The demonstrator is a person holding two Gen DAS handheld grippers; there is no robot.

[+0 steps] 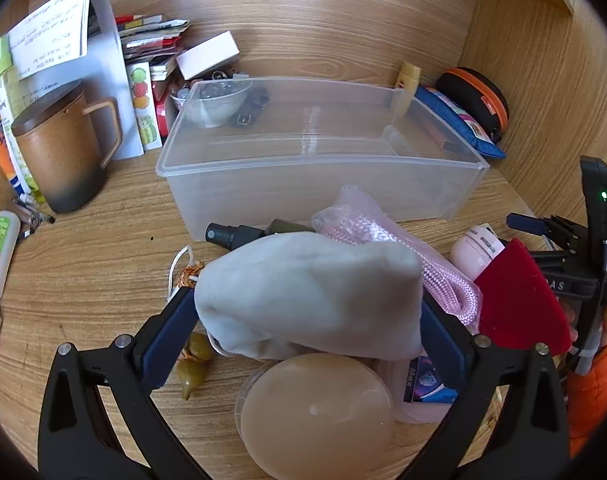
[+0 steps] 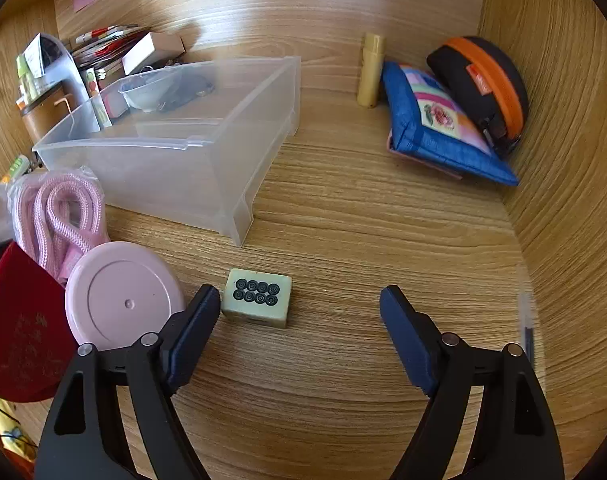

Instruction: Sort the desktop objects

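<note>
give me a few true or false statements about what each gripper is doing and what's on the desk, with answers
1. The left gripper holds a white pouch. True.
2. The right gripper is shut on the mahjong tile. False: its jaws are wide open and hold nothing; the tile lies on the desk beside the left finger.
3. The clear bin is full of items. False: nothing lies inside it; the bowl seen through its wall stands behind it.
4. A brown mug stands left of the bin. True.
5. The pink rope is in the bin. False: it lies on the desk in front of the bin.
</note>
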